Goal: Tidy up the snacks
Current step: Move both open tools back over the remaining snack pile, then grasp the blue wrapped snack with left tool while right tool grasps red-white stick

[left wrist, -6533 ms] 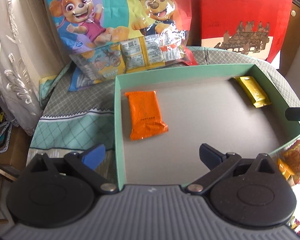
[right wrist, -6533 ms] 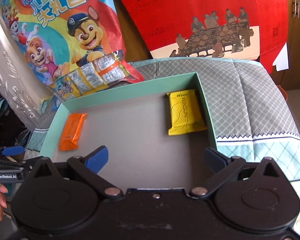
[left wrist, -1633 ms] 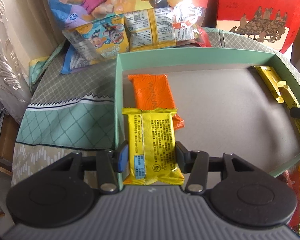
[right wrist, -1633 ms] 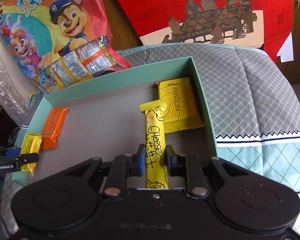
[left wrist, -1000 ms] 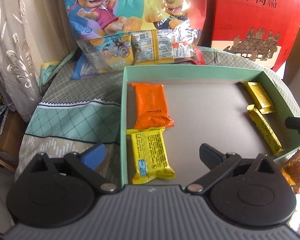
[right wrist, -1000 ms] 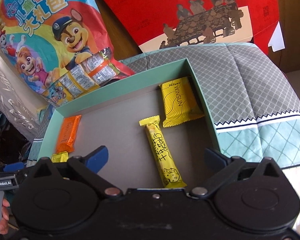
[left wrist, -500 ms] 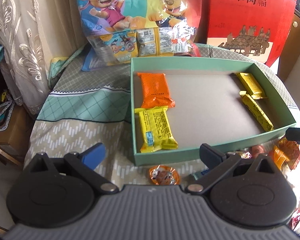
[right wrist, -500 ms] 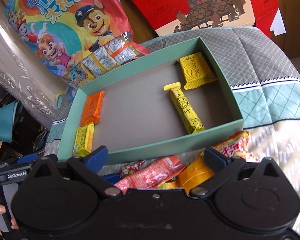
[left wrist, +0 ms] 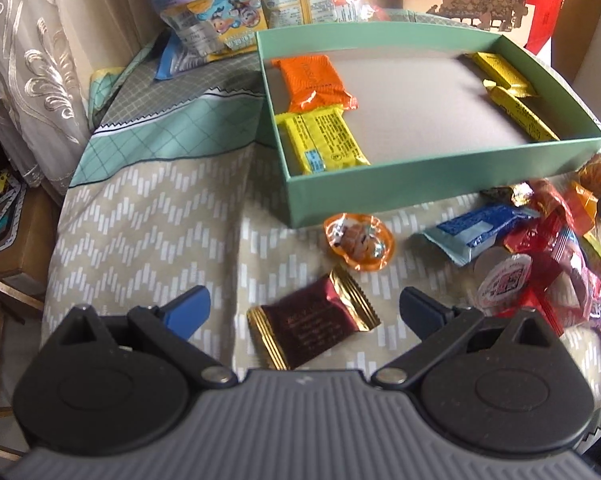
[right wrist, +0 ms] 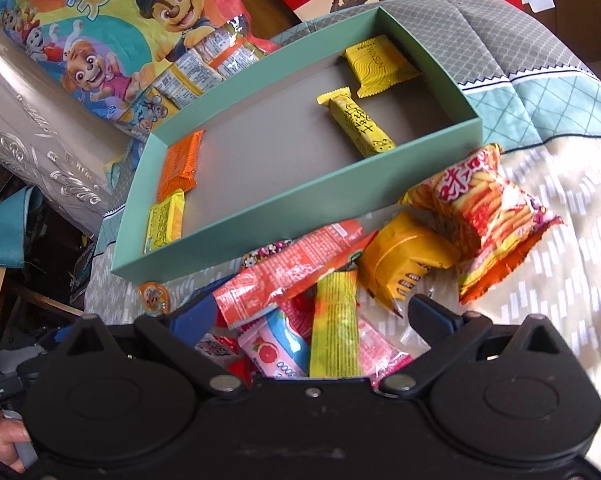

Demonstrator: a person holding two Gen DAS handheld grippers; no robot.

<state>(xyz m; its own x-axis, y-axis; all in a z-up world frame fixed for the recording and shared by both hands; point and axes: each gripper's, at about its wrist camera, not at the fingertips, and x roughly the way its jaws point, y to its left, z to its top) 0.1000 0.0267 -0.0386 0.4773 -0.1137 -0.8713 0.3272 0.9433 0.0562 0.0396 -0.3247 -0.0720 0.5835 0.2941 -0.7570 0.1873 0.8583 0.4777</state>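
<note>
The left tool point(left wrist: 302, 306) is spread wide and empty, hovering over the cloth-covered table point(left wrist: 140, 216). Right between its fingers, slightly tilted, lies a dark red wafer point(left wrist: 312, 326) in a foil wrapper with gold crimped ends. Ahead of it sits an orange jelly cup point(left wrist: 358, 242), and beyond that the green box point(left wrist: 420, 184), which holds four snacks along its two short sides.

The wafer looks light and flat, its foil slick and its filling probably brittle. A pinch across the short width at mid-body, clear of the floppy crimped ends, should hold; a gentle squeeze is likely enough, since hard pressure could crack it. Because it lies askew, a small twist of the tool to square up with its long edges would help.

The right tool point(right wrist: 312, 312) is also spread and empty, poised over the loose pile point(right wrist: 332, 280). Directly between its fingers stands a yellow-green stick pack point(right wrist: 334, 320), long, thin and light, overlapped by a red-orange sachet point(right wrist: 288, 270). Gripping the stick across its narrow width near the middle seems best, though neighbours may drag along. The puffy chips bag point(right wrist: 484, 216) ahead to the right is soft and crushable.
</note>
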